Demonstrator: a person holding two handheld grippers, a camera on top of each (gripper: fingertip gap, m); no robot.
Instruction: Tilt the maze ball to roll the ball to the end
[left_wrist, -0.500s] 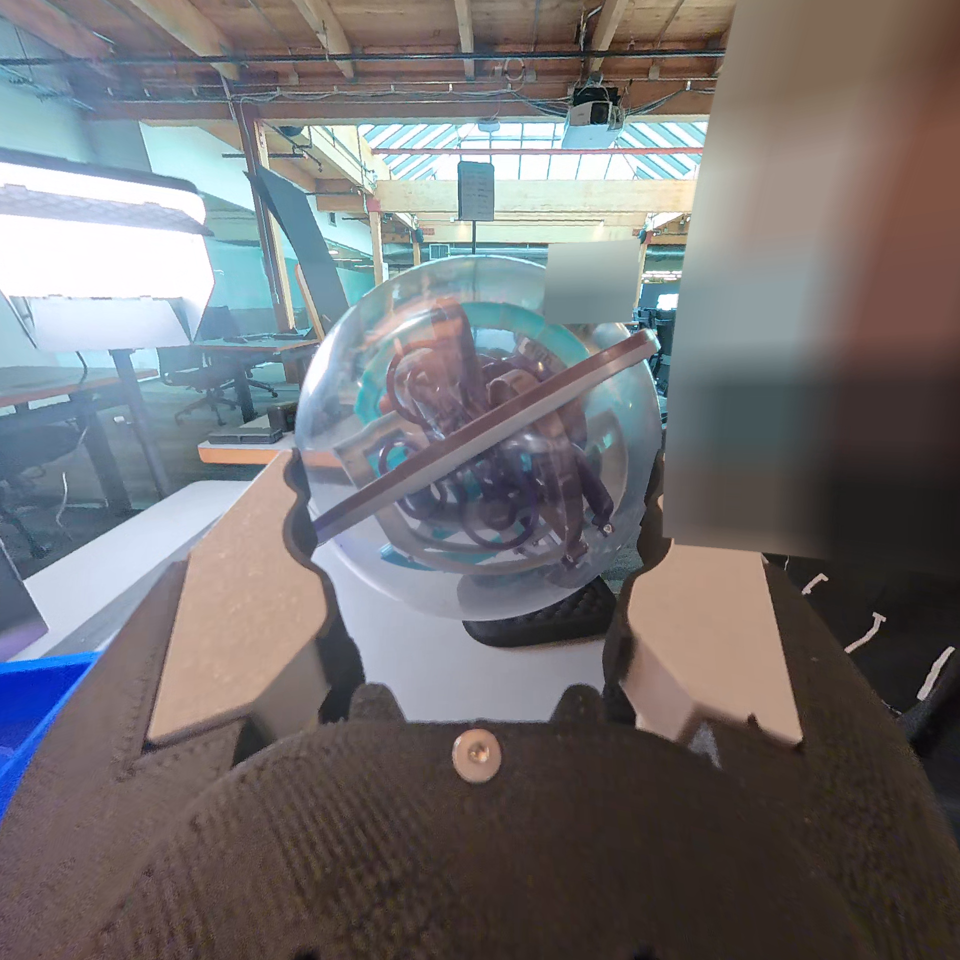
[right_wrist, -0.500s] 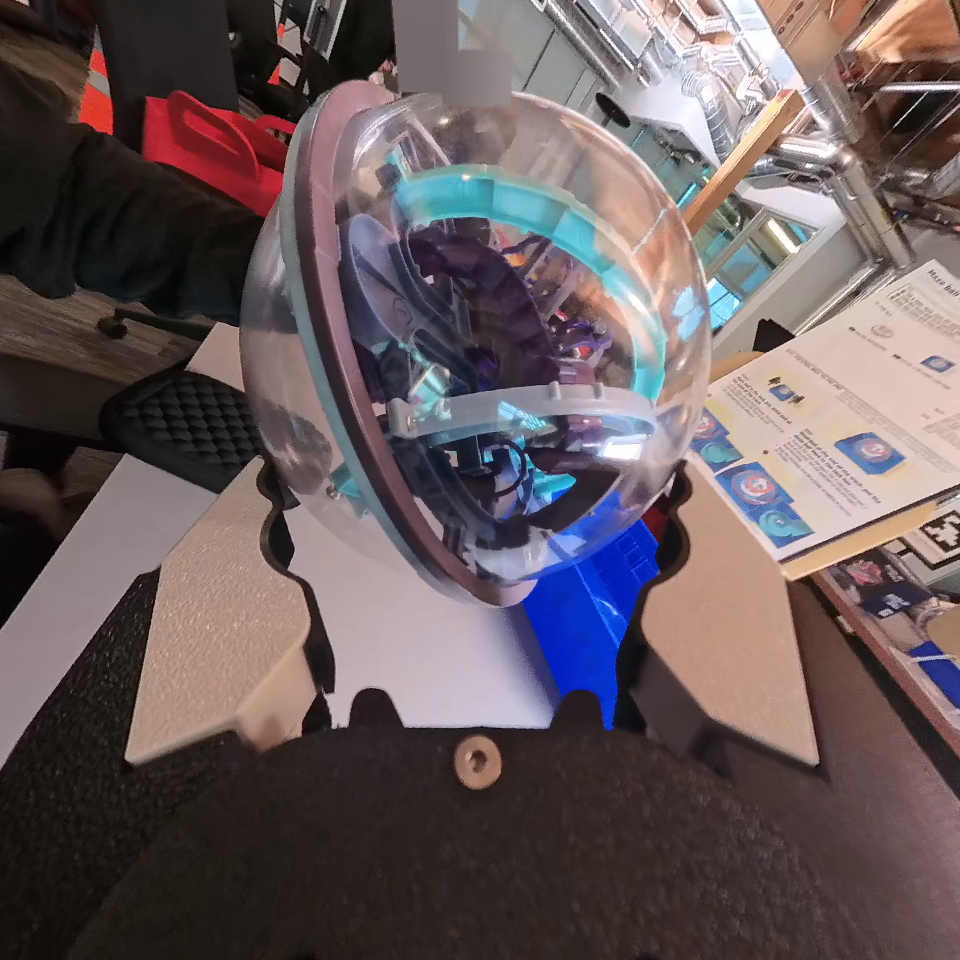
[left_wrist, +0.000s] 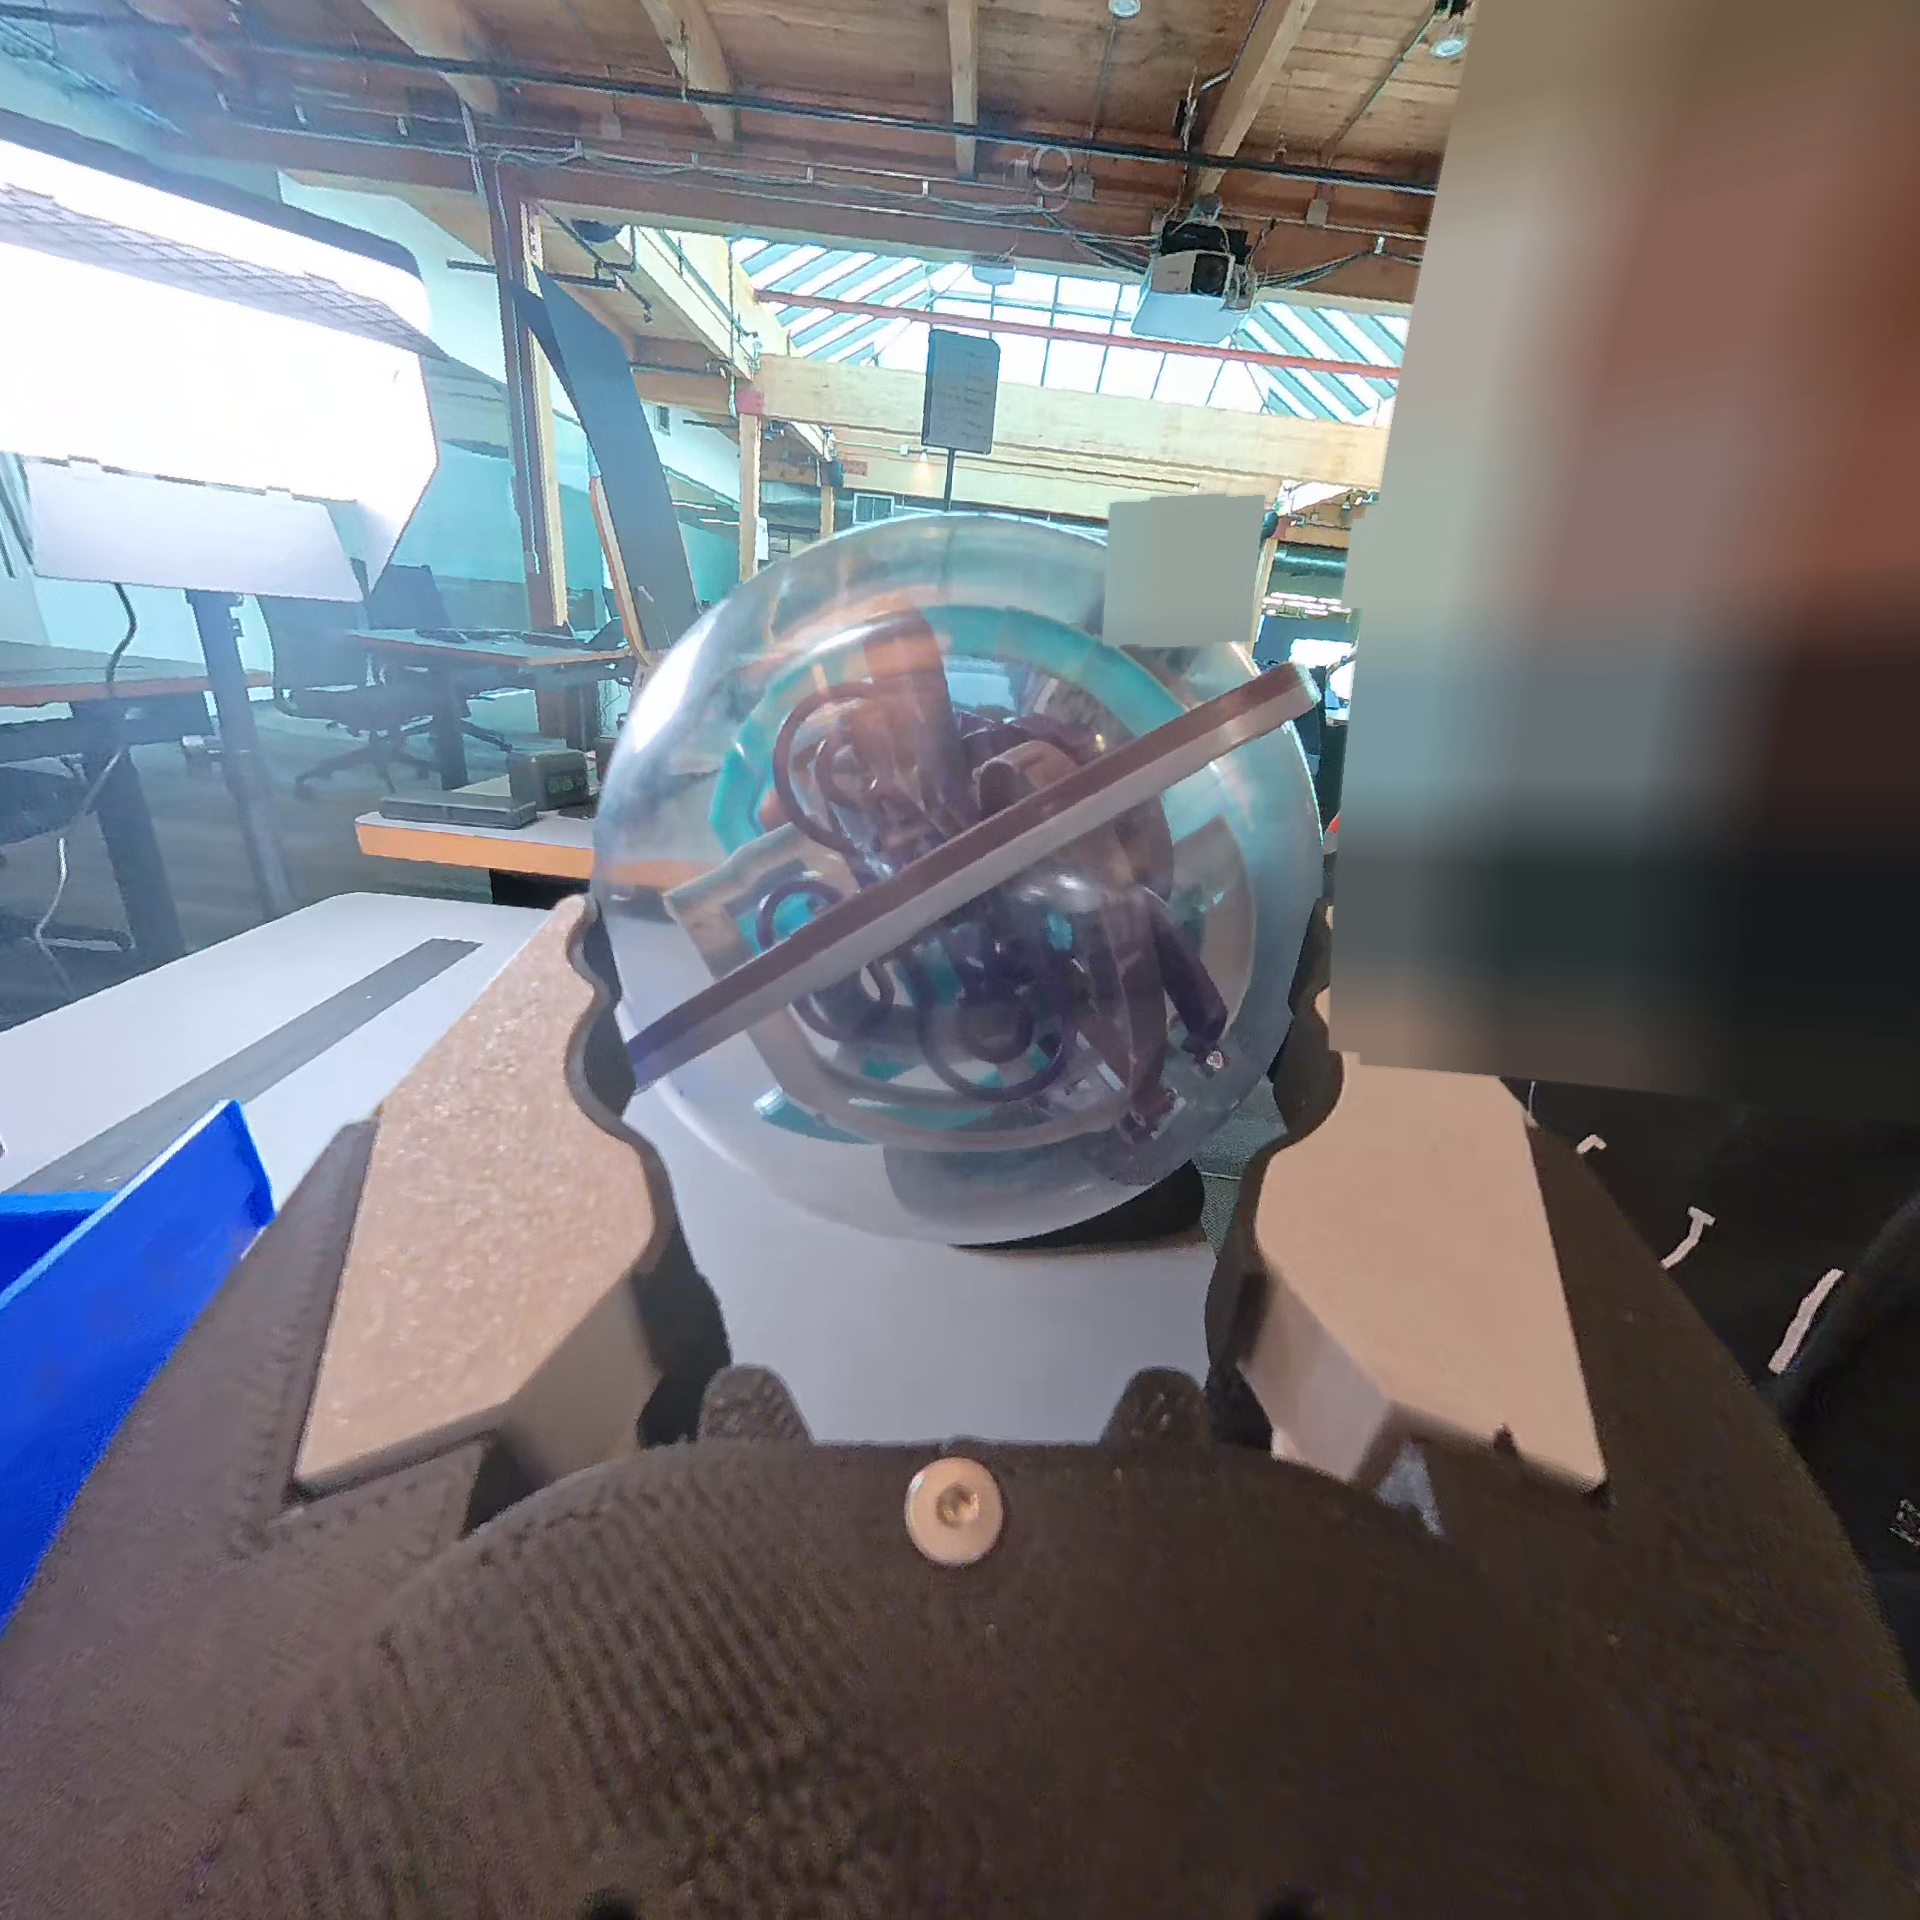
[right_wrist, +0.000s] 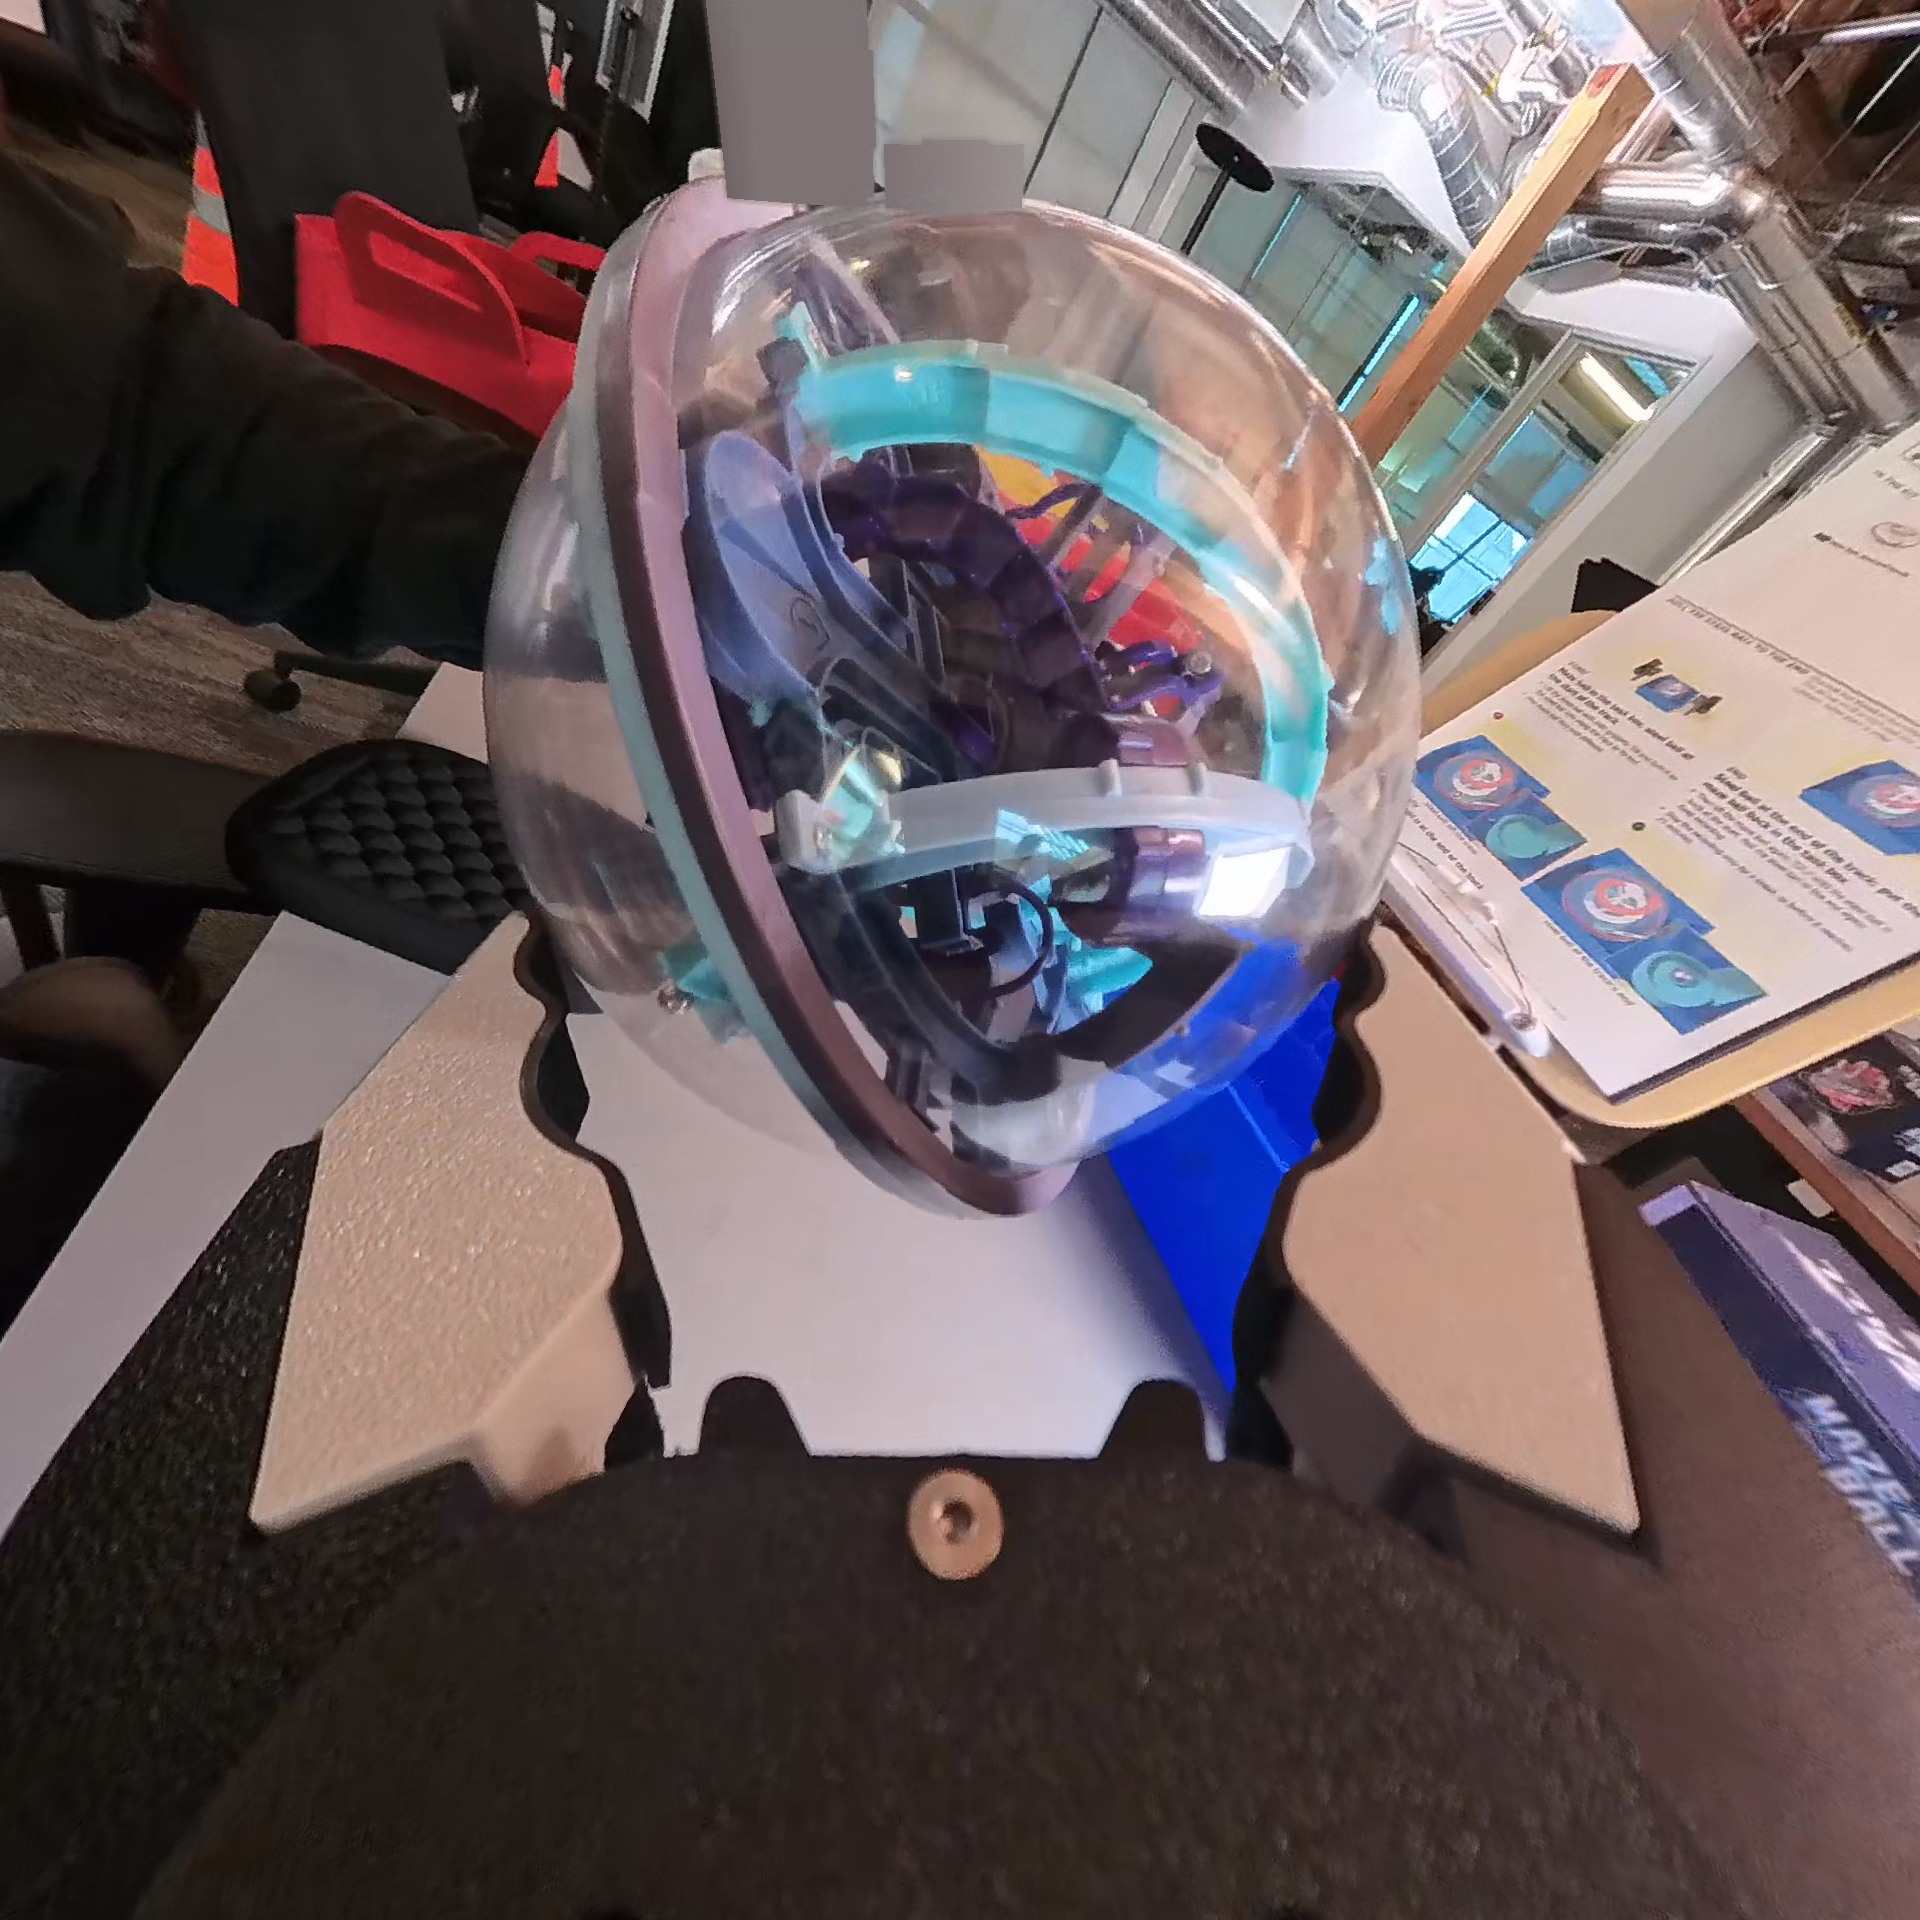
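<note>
With each gripper, left (left_wrist: 951, 997) and right (right_wrist: 945, 997), clamping the maze ball (left_wrist: 956, 883), I should tilt slowly and together.

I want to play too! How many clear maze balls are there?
1. The maze ball is lifted above the white table, squeezed between both grippers' fingers. Another could be hidden out of view.

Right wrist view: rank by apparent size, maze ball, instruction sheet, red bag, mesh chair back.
1. maze ball, largest by far, though nearest the camera
2. instruction sheet, partly cut off by the frame
3. red bag and mesh chair back look alike; both partly hidden, not ranked
</note>
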